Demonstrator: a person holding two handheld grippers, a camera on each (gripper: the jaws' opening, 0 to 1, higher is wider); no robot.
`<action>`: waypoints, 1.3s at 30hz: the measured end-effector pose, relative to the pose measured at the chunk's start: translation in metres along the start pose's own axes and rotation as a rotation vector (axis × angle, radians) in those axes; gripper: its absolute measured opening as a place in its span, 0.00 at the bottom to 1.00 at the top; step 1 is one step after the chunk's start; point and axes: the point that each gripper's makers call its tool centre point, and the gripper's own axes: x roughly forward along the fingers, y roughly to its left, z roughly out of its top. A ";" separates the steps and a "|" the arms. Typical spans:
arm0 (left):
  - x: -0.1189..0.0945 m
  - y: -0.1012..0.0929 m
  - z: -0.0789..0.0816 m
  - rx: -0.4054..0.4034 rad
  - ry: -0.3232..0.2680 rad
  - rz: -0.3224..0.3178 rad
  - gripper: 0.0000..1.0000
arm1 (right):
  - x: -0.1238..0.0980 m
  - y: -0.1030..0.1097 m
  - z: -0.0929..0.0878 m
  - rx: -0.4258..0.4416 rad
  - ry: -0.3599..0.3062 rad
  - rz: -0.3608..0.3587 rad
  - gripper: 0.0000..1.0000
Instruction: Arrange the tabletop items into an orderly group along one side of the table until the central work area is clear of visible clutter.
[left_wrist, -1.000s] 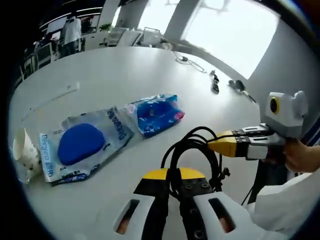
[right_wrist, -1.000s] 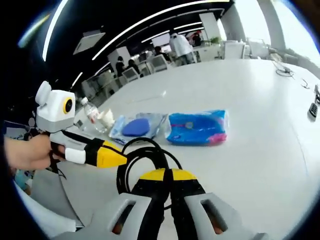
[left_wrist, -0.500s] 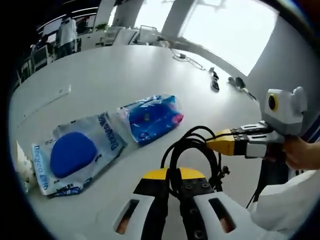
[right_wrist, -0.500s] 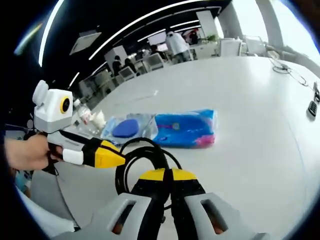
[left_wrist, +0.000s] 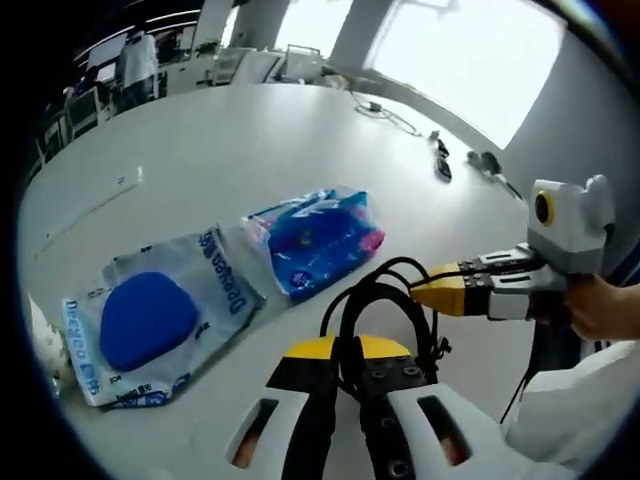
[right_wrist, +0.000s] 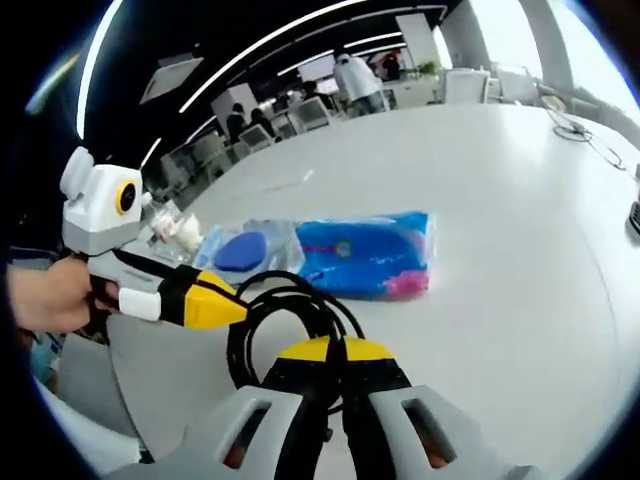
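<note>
"Deageo" lettering on clear pouch (left_wrist: 150, 315)

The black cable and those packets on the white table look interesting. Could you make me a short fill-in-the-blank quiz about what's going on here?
1. Both grippers are shut on the coiled cable, whose colour is ____.
2. The clear packet holds a round pad coloured ____.
3. Beside the clear packet lies the blue packet, with a patch of ____ at one corner.
4. The left gripper and right gripper both have tips coloured ____.

Missing words: black; blue; pink; yellow
</note>
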 end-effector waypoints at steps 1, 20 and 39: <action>0.000 0.001 -0.001 0.002 0.003 0.000 0.01 | 0.001 0.000 0.000 -0.002 0.002 0.003 0.00; 0.015 0.016 -0.012 0.006 0.056 0.000 0.01 | 0.019 -0.004 -0.009 -0.017 0.060 0.007 0.00; 0.023 0.019 -0.018 -0.009 0.065 0.001 0.02 | 0.025 -0.007 -0.013 -0.020 0.074 0.015 0.00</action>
